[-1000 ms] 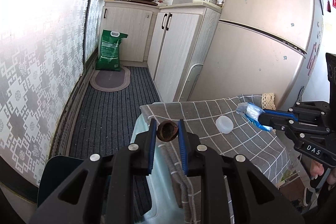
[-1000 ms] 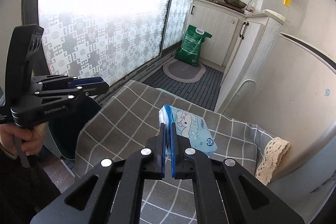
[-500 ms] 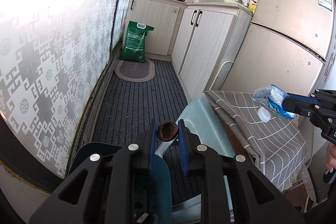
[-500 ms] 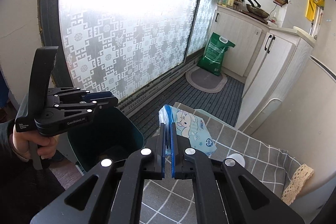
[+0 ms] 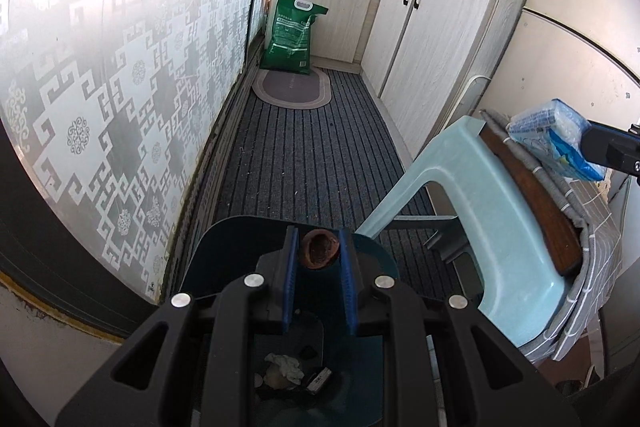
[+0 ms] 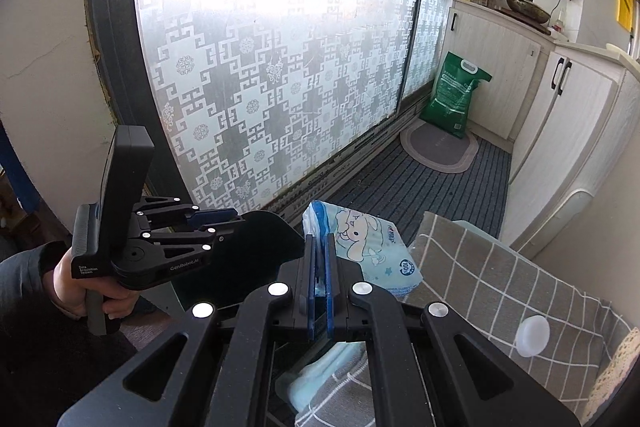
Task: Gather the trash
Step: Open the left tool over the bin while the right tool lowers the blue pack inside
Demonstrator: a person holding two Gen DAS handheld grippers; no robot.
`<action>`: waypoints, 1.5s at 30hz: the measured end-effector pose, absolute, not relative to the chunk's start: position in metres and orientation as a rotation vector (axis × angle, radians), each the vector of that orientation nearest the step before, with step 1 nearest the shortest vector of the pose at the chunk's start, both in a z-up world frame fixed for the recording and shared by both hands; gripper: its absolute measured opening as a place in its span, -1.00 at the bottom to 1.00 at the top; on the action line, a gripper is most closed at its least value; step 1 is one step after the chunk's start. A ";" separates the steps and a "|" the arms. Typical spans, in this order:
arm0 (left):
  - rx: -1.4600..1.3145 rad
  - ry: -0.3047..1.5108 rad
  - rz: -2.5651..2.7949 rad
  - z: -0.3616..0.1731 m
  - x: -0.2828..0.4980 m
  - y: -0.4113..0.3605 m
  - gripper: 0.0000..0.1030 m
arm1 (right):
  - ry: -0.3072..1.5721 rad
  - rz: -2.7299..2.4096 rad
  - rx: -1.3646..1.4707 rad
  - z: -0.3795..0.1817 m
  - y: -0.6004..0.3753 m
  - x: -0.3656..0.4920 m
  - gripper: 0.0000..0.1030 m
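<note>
My left gripper (image 5: 318, 251) is shut on a brown nut shell (image 5: 318, 254) and holds it over the open dark teal trash bin (image 5: 224, 247). Crumpled paper and scraps (image 5: 284, 371) lie at the bin's bottom. My right gripper (image 6: 319, 247) is shut on a blue tissue pack (image 6: 360, 247) with a cartoon print, held above the table's left edge, beside the bin (image 6: 256, 239). The pack also shows in the left wrist view (image 5: 552, 139). The left gripper (image 6: 208, 223) shows in the right wrist view, over the bin.
A small table with a grey checked cloth (image 6: 500, 279) carries a white round lid (image 6: 532, 337). A light blue plastic stool (image 5: 460, 195) stands under it. A patterned glass door (image 5: 100, 87), white cabinets (image 5: 420, 27), a green bag (image 5: 292, 35) and a fridge (image 5: 568, 47) line the narrow carpeted floor.
My left gripper has carried the nut shell off the table, leftward and down, to above the bin. My right gripper has lifted the tissue pack and moved it left toward the bin.
</note>
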State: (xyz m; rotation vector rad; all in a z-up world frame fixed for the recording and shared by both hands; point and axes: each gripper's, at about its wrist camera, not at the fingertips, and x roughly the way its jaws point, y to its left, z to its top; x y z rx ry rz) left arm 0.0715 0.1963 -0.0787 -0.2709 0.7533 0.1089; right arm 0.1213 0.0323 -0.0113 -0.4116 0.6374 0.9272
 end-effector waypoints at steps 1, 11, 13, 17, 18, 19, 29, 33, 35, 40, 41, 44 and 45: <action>-0.269 0.767 0.110 -0.083 0.072 0.198 -0.58 | 0.645 0.931 -0.408 -0.013 0.036 0.122 -0.94; -0.234 0.877 0.109 -0.120 0.068 0.207 -0.58 | 0.712 0.980 -0.405 -0.034 0.070 0.121 -0.94; -0.231 0.895 0.110 -0.125 0.067 0.208 -0.58 | 0.725 0.989 -0.410 -0.038 0.077 0.120 -0.94; -0.226 0.933 0.106 -0.136 0.067 0.213 -0.58 | 0.756 1.008 -0.419 -0.049 0.090 0.118 -0.94; -0.224 0.943 0.103 -0.139 0.067 0.214 -0.58 | 0.766 1.009 -0.421 -0.052 0.093 0.118 -0.94; -0.224 0.951 0.100 -0.142 0.067 0.214 -0.58 | 0.776 1.011 -0.426 -0.056 0.096 0.118 -0.94; -0.219 1.027 0.091 -0.160 0.067 0.218 -0.55 | 0.863 1.037 -0.418 -0.081 0.119 0.114 -0.94; -0.220 1.031 0.089 -0.162 0.064 0.220 -0.49 | 0.894 1.040 -0.403 -0.089 0.124 0.115 -0.94; -0.220 1.033 0.087 -0.162 0.063 0.221 -0.48 | 0.906 1.038 -0.400 -0.093 0.125 0.114 -0.94; -0.220 1.001 0.092 -0.155 0.056 0.220 -0.50 | 0.932 1.033 -0.389 -0.104 0.127 0.113 -0.94; -0.224 0.989 0.093 -0.152 0.054 0.221 -0.51 | 0.938 1.032 -0.388 -0.107 0.128 0.112 -0.94; -0.230 0.940 0.111 -0.140 0.047 0.223 -0.51 | 0.956 1.023 -0.391 -0.116 0.130 0.111 -0.94; -0.226 0.920 0.124 -0.135 0.045 0.224 -0.52 | 0.964 1.021 -0.391 -0.119 0.129 0.111 -0.94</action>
